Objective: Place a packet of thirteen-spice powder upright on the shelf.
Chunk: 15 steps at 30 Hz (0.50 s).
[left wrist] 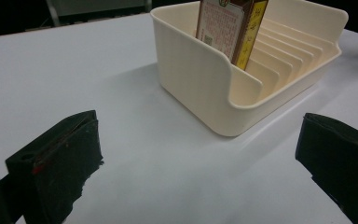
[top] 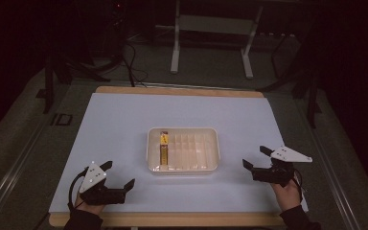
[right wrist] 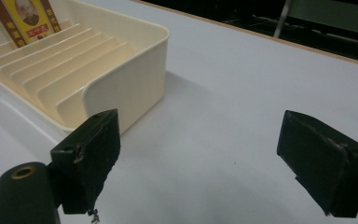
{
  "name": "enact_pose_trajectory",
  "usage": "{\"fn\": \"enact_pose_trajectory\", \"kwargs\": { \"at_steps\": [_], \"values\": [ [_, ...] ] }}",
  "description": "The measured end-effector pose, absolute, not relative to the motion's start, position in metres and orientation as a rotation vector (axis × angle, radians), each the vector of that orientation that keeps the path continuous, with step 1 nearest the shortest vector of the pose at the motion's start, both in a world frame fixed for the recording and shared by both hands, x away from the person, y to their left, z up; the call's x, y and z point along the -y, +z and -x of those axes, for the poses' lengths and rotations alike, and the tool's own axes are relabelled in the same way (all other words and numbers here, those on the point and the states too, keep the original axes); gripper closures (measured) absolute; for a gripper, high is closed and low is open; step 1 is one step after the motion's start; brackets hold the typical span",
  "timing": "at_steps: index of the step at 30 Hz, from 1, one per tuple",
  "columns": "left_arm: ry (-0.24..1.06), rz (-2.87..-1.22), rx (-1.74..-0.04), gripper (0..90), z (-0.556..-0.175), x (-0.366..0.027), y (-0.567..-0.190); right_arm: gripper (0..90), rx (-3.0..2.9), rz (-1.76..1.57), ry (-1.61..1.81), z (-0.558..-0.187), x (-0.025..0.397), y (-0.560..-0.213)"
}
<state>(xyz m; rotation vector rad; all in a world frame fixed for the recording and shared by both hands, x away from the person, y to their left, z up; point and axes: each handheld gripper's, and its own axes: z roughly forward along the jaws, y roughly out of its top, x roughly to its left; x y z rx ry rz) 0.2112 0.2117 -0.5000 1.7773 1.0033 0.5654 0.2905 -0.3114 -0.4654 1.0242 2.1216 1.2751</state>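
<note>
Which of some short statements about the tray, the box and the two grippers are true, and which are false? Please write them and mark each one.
1. The cream tray lies on the white table between the two grippers. True.
2. The yellow box stands in a slot at the tray's left end. True.
3. The left gripper holds the yellow box. False: its jaws are open and empty, apart from the tray.
4. The right gripper is shut. False: its jaws stand wide apart, with nothing between them.
5. Every slot of the tray is filled. False: the other slots seen are empty.
</note>
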Motion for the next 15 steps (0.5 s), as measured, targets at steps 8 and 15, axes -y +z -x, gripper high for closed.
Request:
{"fn": "enact_pose_trajectory", "kwargs": {
  "at_steps": [8,15],
  "values": [
    [0.567,-1.781,-1.001,0.4,-0.2104,-0.2112,-0.4996,13.3,-2.113,-1.049,1.274,-0.2913,0.3139,-0.4661],
    [0.567,-1.781,-1.001,0.4,-0.2106,-0.2113,-0.4996,13.4,-2.119,-1.066,1.272,-0.2925,0.3149,-0.4674]
  ]
}}
